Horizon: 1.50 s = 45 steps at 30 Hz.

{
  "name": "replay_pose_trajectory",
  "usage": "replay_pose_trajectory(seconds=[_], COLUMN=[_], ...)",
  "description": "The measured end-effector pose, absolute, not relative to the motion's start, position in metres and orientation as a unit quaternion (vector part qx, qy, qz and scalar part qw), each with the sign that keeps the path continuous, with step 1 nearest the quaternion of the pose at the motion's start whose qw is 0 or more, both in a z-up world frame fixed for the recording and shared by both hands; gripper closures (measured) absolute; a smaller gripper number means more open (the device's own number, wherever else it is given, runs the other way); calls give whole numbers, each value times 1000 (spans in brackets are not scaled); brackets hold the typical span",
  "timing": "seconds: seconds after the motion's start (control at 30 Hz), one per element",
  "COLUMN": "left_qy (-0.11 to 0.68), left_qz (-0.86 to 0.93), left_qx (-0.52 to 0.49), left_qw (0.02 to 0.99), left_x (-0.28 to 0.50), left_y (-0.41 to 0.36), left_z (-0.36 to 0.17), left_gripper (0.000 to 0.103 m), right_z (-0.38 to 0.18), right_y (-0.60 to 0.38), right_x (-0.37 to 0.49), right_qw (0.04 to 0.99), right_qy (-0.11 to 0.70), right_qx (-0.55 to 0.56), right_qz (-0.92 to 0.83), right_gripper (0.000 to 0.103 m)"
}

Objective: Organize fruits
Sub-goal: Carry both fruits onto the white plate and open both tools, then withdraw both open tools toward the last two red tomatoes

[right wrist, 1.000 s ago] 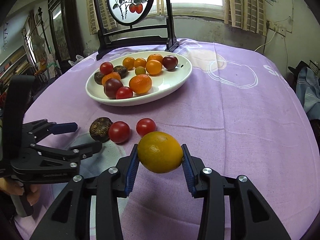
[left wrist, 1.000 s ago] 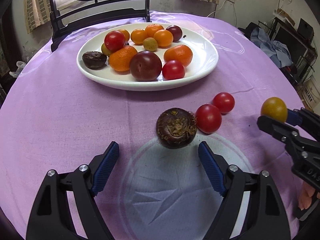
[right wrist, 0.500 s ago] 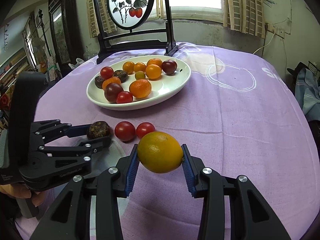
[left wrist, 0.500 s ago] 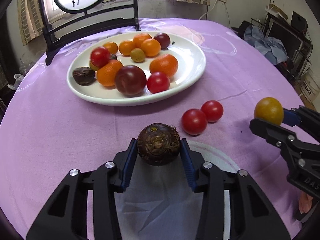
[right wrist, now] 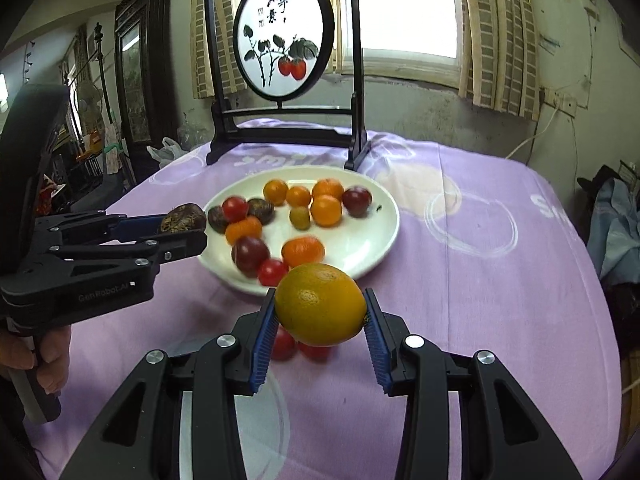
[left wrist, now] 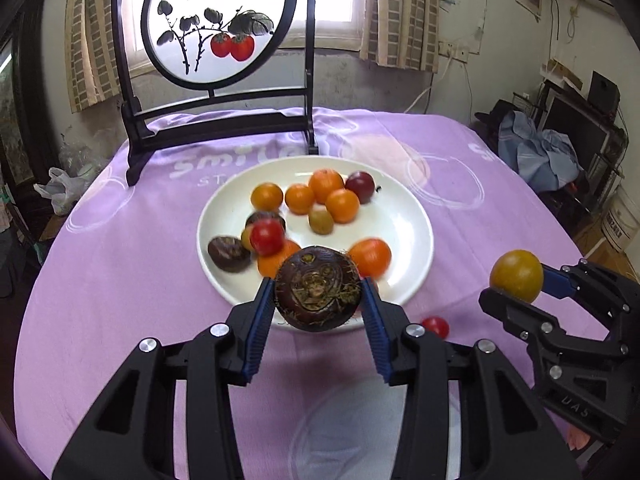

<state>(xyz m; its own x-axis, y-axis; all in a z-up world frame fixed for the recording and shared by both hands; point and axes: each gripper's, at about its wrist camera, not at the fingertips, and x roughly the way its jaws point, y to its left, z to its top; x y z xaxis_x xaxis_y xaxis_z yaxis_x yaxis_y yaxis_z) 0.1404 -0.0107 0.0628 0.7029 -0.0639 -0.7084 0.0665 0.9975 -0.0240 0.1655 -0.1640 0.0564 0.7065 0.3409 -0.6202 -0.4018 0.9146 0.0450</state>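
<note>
Now that both fruits are lifted, the plate (left wrist: 416, 240) comes next.
Left tool (left wrist: 318, 300) just clamped the dark root (left wrist: 316, 292); right tool (right wrist: 320, 310) grips the orange (right wrist: 320, 304).

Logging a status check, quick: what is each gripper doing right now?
Left gripper: shut on the dark brown fruit.
Right gripper: shut on the yellow-orange citrus.

Daylight enters through the window (right wrist: 404, 12) behind the painted screen (right wrist: 283, 40); the pane is blown out white. Fruit on the plate (left wrist: 412, 240) before the screen is motion-blurred. Fisheye bending and dark vignetting mark all corners. Shadows are soft.
</note>
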Motion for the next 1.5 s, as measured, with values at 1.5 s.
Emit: replay_pose_trajectory(seconds=[1.5], left_qy=[390], left_qz=[-23], left_qx=[-45], left_qw=[919], left_x=[141], left_y=[-28], left_z=[38], left_gripper=[22], right_z=[17], right_y=[-179], right_x=[189], right_qw=[920], right_qy=[361], right_qx=[-11], right_qz=[154], right_gripper=[29])
